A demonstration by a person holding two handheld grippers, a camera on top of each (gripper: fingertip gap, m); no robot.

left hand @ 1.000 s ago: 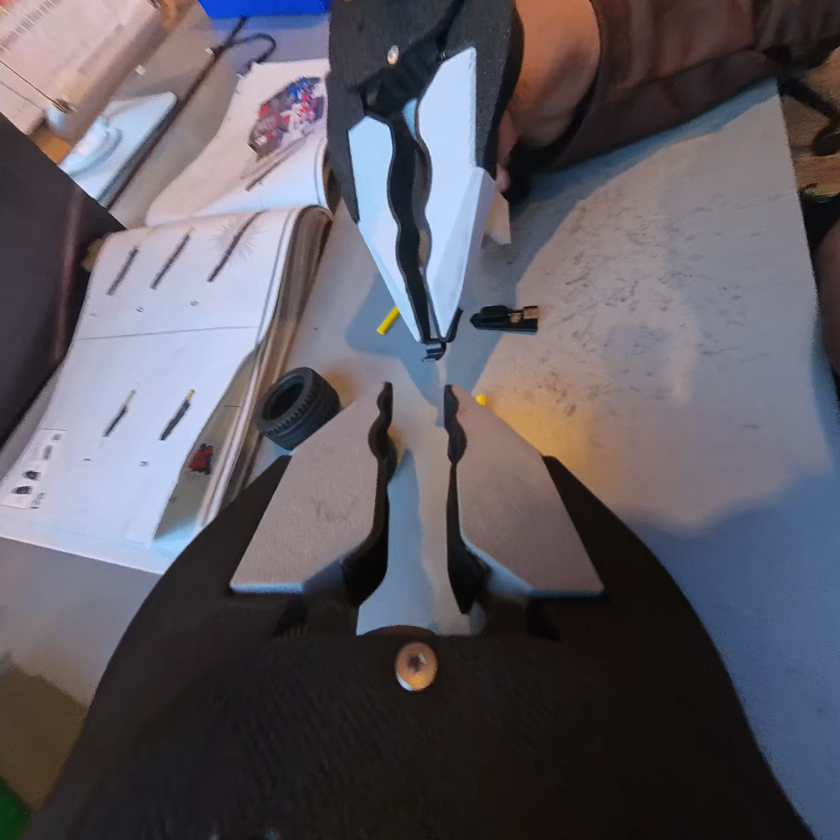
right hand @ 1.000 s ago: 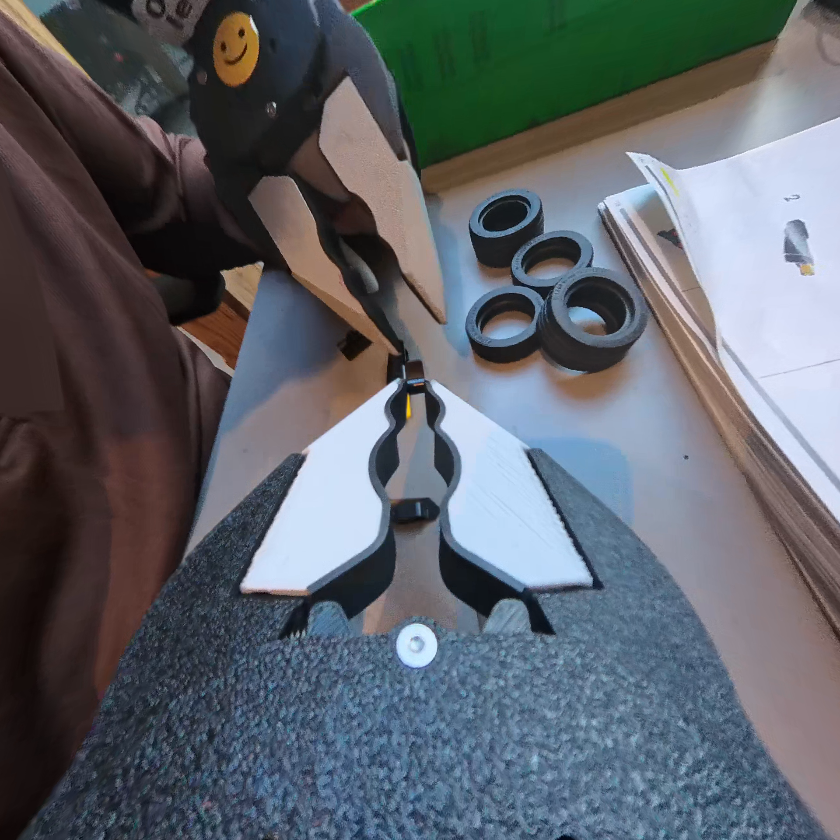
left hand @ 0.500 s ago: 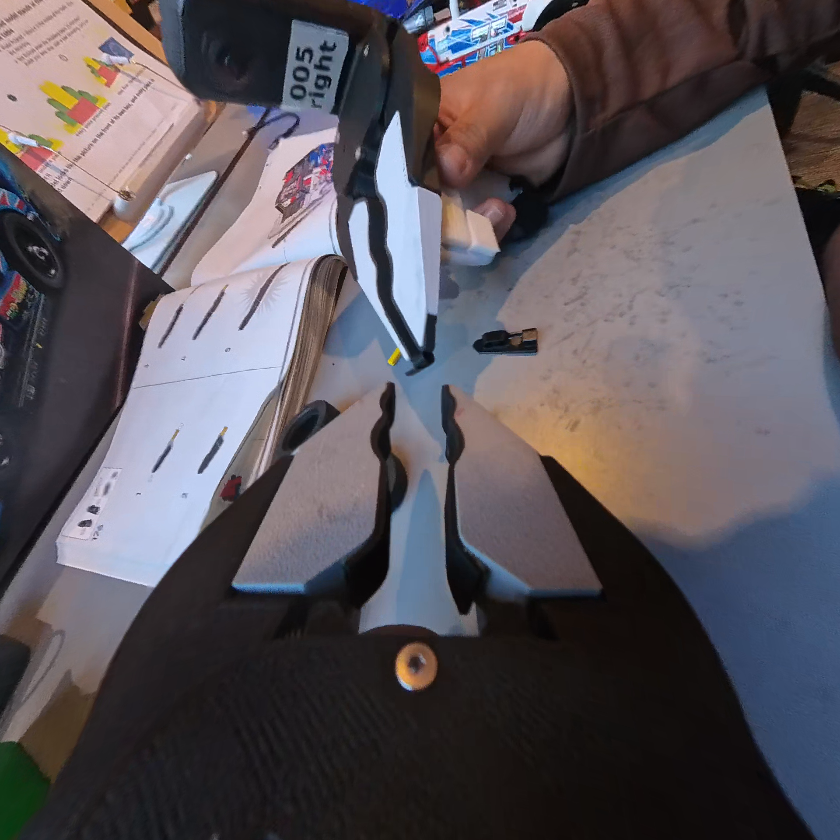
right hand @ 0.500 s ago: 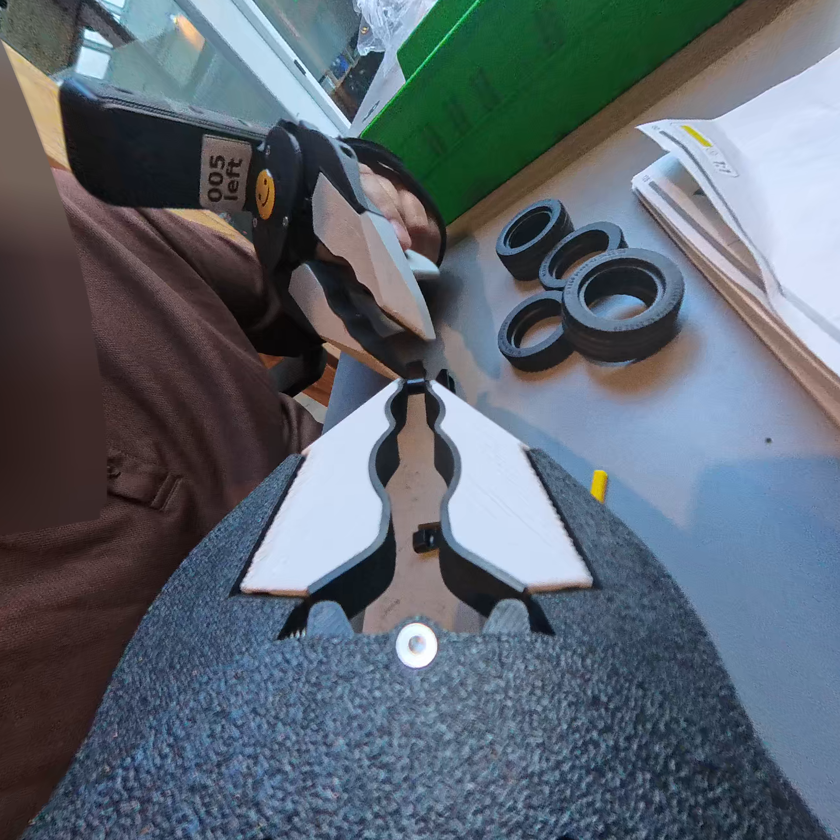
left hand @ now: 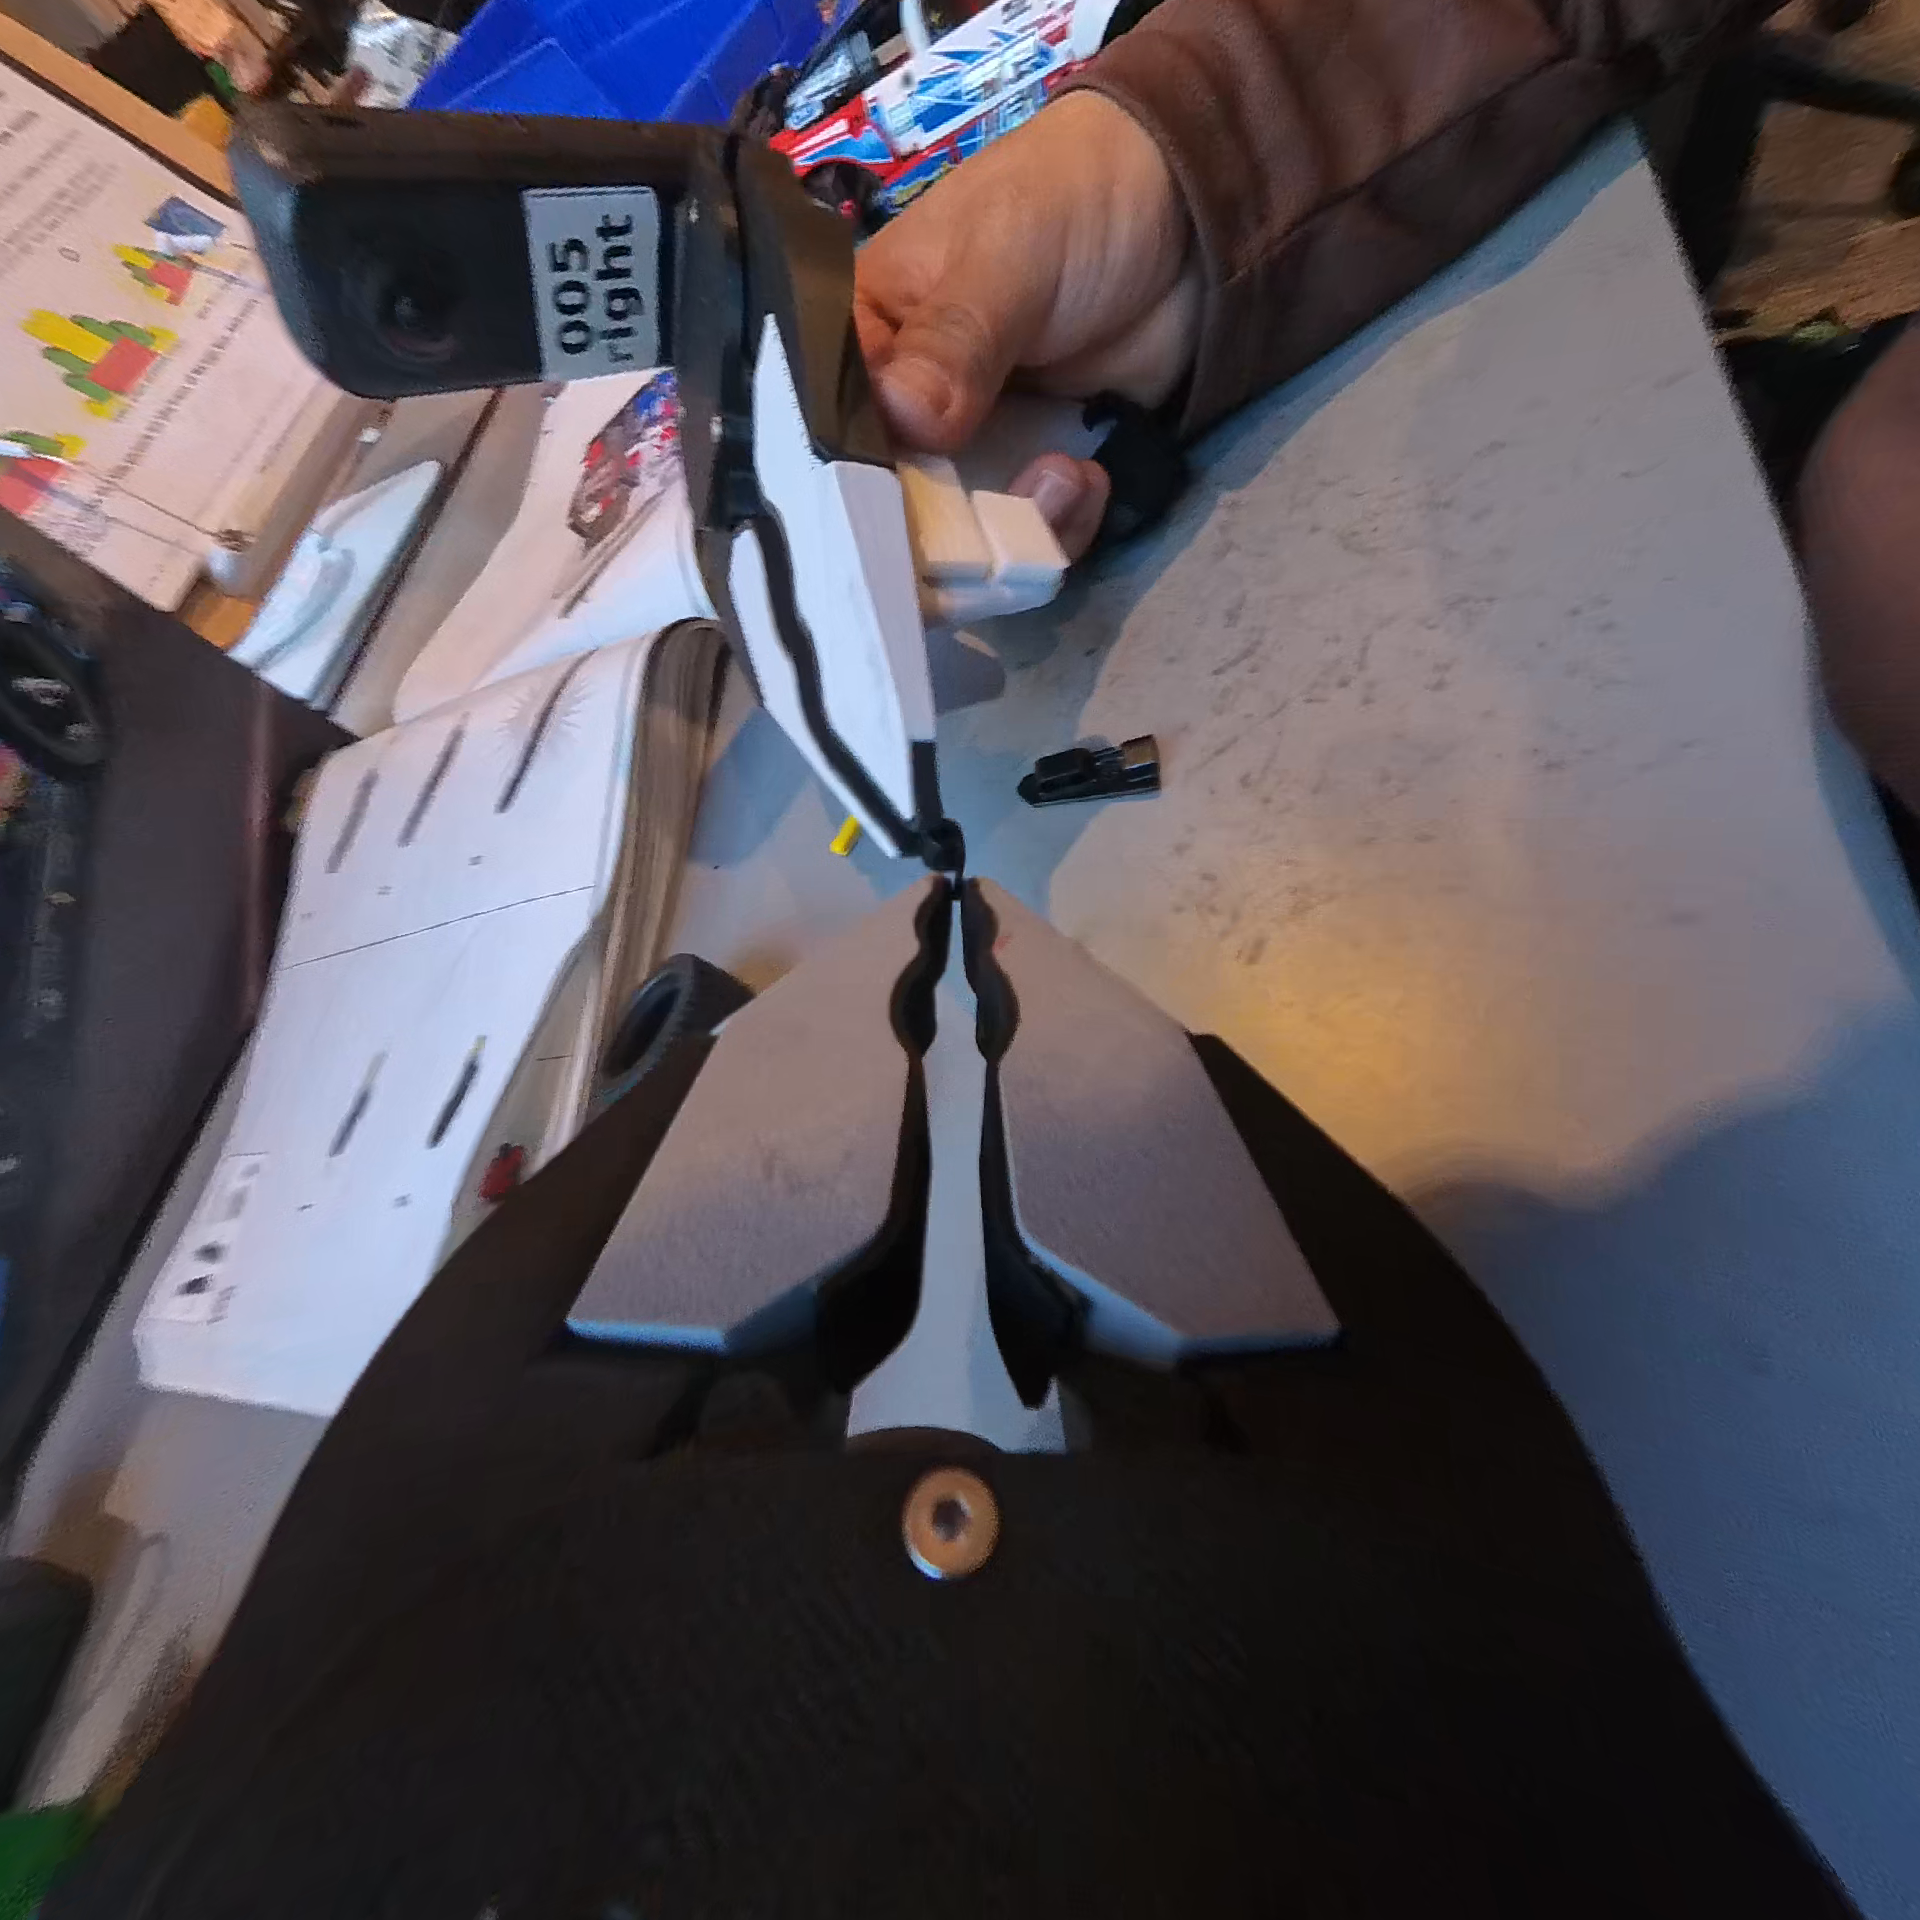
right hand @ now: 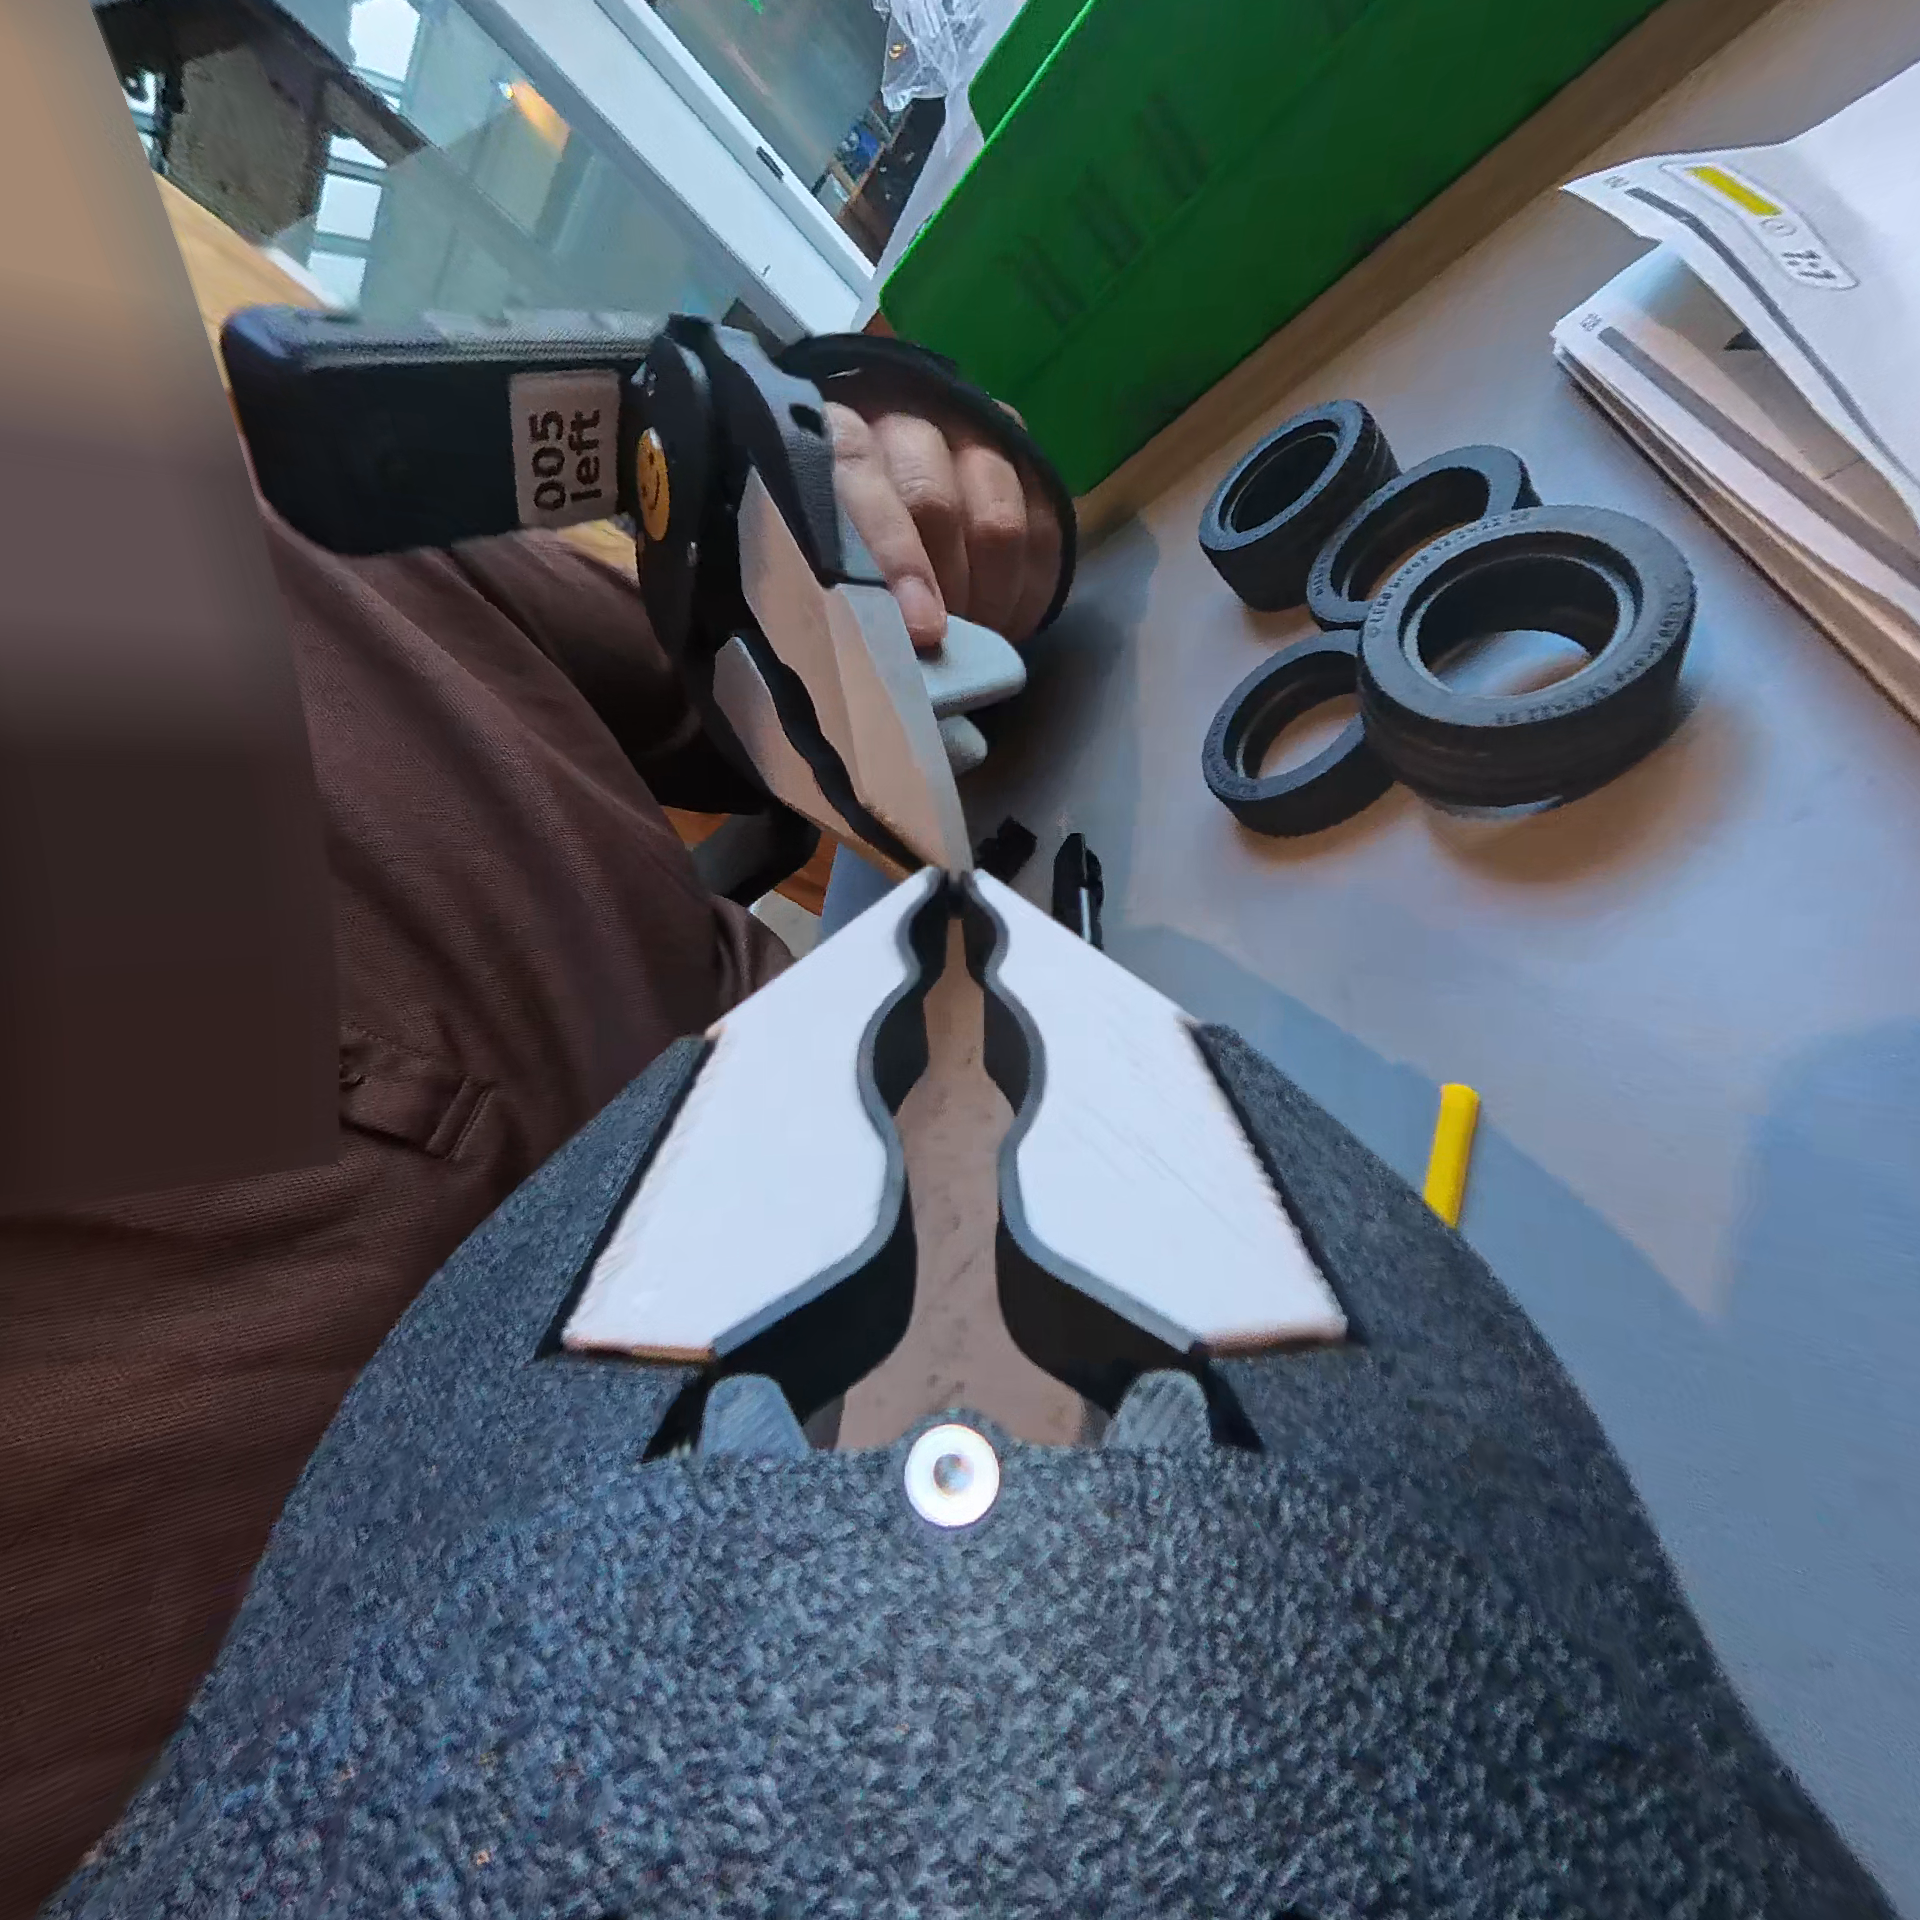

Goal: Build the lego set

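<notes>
Both claws have closed in on each other since a second ago: the left claw (left hand: 948,883), then parted over the worktop, is now pinched nearly shut, its tips meeting the right claw (left hand: 928,831) tip to tip above the worktop (left hand: 1455,727).

Right claw (right hand: 951,883): clenched on a small black lego piece (left hand: 943,844), which shows only as a dark nub at the tips. Left claw (right hand: 940,857): jaws drawn in to a sliver of a gap; it appears to be gripping the same piece or a mating one, but the contact point is too small and dark to settle which.

Key relation: the piece sits directly ahead of each claw, on the line between the two, held clear of the worktop. Its long axis cannot be read. Neither hand is nearer; both are at it. Judged step: pressing two small parts together, or passing one across.

Outward: a black lego part (left hand: 1091,774) lies loose just beyond the claws, toward the person's edge. A yellow pin (right hand: 1449,1153) lies near the right claw. Black tyres (right hand: 1455,644) cluster beside the open instruction booklet (left hand: 436,935). One more tyre (left hand: 665,1023) is half hidden behind the left claw's finger.
</notes>
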